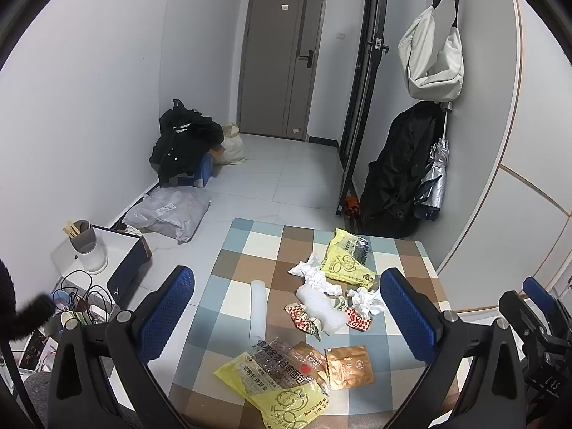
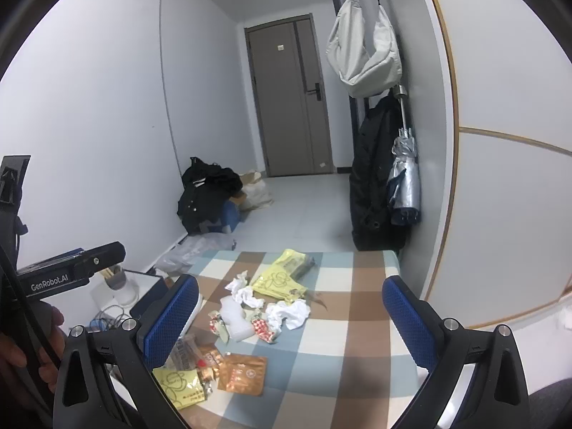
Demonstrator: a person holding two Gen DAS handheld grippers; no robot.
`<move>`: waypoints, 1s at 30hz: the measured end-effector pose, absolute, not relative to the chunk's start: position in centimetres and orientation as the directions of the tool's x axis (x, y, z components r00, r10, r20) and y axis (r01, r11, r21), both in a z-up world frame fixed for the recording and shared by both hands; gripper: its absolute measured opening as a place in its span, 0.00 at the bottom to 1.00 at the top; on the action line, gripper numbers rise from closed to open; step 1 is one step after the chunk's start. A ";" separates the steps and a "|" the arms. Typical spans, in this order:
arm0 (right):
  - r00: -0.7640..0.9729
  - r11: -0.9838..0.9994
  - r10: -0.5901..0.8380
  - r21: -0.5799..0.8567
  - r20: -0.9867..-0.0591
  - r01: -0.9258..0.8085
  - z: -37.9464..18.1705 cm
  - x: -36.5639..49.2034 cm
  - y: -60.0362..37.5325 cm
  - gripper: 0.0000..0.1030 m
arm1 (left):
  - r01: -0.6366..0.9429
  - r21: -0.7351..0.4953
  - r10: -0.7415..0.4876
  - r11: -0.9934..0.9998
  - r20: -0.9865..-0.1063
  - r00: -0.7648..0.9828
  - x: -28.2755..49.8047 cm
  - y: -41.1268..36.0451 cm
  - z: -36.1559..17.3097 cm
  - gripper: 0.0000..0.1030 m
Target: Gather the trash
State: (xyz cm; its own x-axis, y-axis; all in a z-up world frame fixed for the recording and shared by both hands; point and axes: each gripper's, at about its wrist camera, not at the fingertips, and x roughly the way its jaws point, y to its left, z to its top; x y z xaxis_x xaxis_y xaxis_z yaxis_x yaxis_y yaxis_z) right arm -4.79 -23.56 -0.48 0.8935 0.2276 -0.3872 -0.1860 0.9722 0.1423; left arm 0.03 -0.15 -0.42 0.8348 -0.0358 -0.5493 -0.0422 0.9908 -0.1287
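Trash lies on a checkered tablecloth [image 1: 246, 250]. In the left wrist view: a yellow wrapper [image 1: 348, 259], crumpled white tissues [image 1: 316, 275], a white foam roll [image 1: 258, 309], red-and-white wrappers [image 1: 304, 318], a clear bread bag over a yellow wrapper [image 1: 282, 375] and a brown sachet [image 1: 348, 366]. My left gripper [image 1: 286, 304] is open above them, holding nothing. In the right wrist view the tissues [image 2: 287, 312], far yellow wrapper [image 2: 280, 279] and brown sachet [image 2: 243, 373] show. My right gripper [image 2: 291, 316] is open and empty above the table.
A low side table [image 1: 118, 250] with a cup of sticks [image 1: 85, 246] and cables stands left of the table. Black clothes [image 1: 186, 139] and bags lie on the floor by the left wall. A black coat, umbrella and white bag [image 1: 432, 50] hang at the right.
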 end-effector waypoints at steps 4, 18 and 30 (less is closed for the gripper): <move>0.895 0.972 0.226 0.143 -0.386 -0.184 -0.4 -4.9 -23.6 1.00 | -0.039 -0.132 -0.040 0.990 -0.546 0.837 0.0 -0.1 -0.5 0.99; 0.889 0.970 0.233 0.152 -0.394 -0.187 -0.4 -4.8 -23.5 1.00 | -0.032 -0.153 -0.060 0.988 -0.559 0.827 -0.1 0.2 -0.7 0.99; 0.881 0.971 0.233 0.147 -0.412 -0.188 -0.8 -4.6 -23.5 1.00 | -0.027 -0.159 -0.068 0.987 -0.563 0.824 0.0 0.3 -0.7 0.99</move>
